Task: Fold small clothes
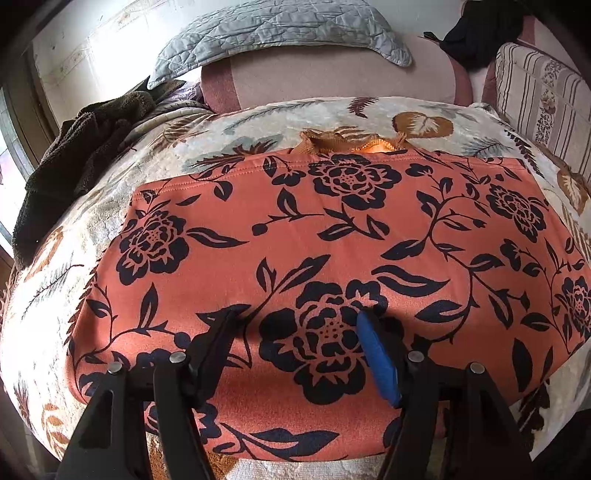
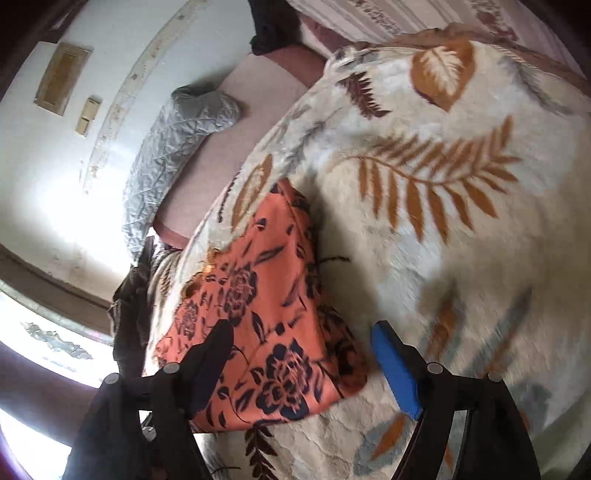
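Observation:
An orange garment with a dark floral print (image 1: 295,236) lies spread flat on the cream leaf-patterned blanket (image 1: 110,199). A bit of tan lace (image 1: 332,142) pokes out at its far edge. My left gripper (image 1: 299,317) is open, its fingers resting low over the garment's near part, holding nothing. In the right wrist view the same garment (image 2: 266,317) appears folded, lying on the blanket (image 2: 443,206). My right gripper (image 2: 303,328) is open above the garment's near right edge, empty.
A grey quilted pillow (image 1: 280,33) lies on a pink sofa back (image 1: 332,79). A dark brown fleece (image 1: 74,155) is heaped at the left. A black cloth (image 1: 476,33) and a striped cushion (image 1: 543,107) are at the right. A window is at the left.

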